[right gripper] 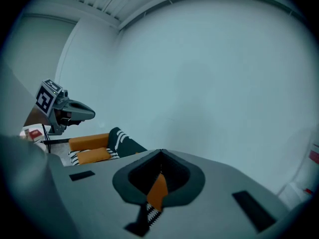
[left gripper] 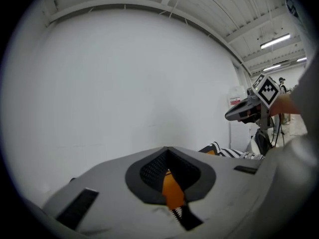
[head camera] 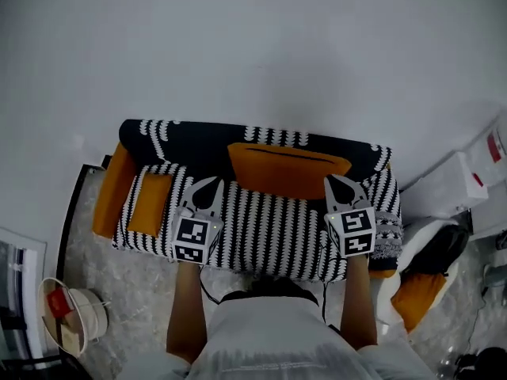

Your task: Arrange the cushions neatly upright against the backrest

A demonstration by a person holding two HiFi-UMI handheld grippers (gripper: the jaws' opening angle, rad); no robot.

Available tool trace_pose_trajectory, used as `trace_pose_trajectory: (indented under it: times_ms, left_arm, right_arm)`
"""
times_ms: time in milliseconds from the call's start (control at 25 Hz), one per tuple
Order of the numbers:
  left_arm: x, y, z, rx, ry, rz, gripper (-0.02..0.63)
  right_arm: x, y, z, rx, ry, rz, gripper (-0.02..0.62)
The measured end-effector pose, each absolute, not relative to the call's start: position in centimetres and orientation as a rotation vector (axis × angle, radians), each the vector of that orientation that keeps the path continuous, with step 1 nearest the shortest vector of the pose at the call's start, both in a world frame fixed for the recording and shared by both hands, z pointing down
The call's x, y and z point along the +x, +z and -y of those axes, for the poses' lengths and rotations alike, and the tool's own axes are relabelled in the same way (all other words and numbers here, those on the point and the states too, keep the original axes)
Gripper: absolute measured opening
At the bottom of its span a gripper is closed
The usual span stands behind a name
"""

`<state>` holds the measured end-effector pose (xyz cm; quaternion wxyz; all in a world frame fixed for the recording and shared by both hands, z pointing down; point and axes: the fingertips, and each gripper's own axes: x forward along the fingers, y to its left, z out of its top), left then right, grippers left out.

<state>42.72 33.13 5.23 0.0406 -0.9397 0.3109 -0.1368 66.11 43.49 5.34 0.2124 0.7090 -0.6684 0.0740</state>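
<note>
Orange fabric, plump and soft: the large cushion [head camera: 287,172] stands on its edge against the middle of the backrest [head camera: 190,137] and looks already placed. A smaller orange cushion [head camera: 150,204] lies flat on the seat [head camera: 269,228] in front of the backrest's left end, just beside the orange armrest [head camera: 111,184]. I judge that this one is not yet done.

Both tools are closed and hold nothing. The left gripper [head camera: 210,182] hovers in front of the backrest, just left of the large cushion, with its jaws together. The right gripper [head camera: 339,182] is at that cushion's lower right corner, its jaws also together. Whether it touches the cushion, I cannot tell.

Such cushions should be light and yielding, not fragile and not slippery, but floppy. A pinch at one corner would probably let it sag and turn. I think it is better to take the small one along its long edge, or at two corners with both tools, and then stand it up against the backrest.

Only the head view shows the whole backrest and how each cushion sits to it. Only the gripper views show the tips meeting, with a sliver of orange and stripes seen through the slot behind them. The right gripper view shows also the small cushion and the armrest from the side.
</note>
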Motion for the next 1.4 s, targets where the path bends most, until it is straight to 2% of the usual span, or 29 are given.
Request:
trace_pose_trajectory:
  times_ms: [840, 1400]
  left_arm:
    - [15.3, 5.9, -38.3, -2.410, -0.518, -2.053, 0.017]
    - [3.1, 11.6, -39.0, -2.311, -0.482, -2.328, 0.017]
  right_arm:
    - [42.8, 5.3, -30.4, 1.223, -0.008, 2.383, 0.005]
    - [27.8, 7.0, -25.6, 0.991, -0.080, 2.450, 0.005]
